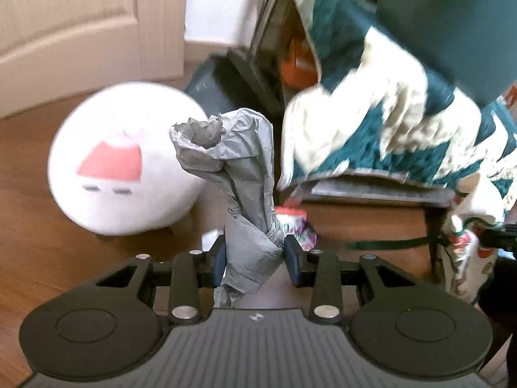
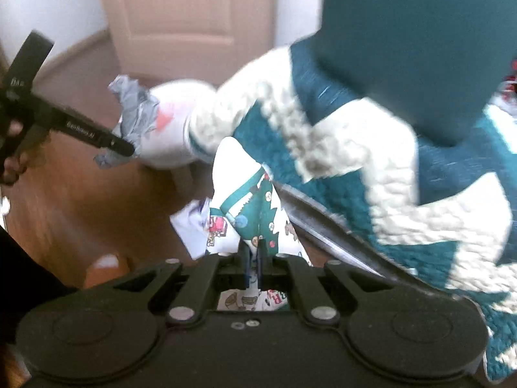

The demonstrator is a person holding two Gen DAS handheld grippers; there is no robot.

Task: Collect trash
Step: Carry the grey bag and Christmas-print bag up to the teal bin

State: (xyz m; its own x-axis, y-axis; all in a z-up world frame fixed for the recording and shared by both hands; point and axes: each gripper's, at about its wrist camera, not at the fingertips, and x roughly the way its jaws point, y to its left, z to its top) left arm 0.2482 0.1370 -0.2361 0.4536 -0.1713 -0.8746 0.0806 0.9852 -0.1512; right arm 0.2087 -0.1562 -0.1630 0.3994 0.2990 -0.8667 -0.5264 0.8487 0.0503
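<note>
My left gripper is shut on a crumpled grey paper that sticks up between its blue pads above the wooden floor. In the right wrist view the same left gripper and grey paper show at the left. My right gripper is shut on the edge of a white Christmas-print fabric that hangs from the bed. A small colourful wrapper lies on the floor just beyond the left gripper; a white printed scrap lies on the floor near the right gripper.
A round white plush with a red patch sits on the wooden floor. A teal and cream quilt drapes over the bed frame on the right. A beige door stands behind. Dark items lie by the wall.
</note>
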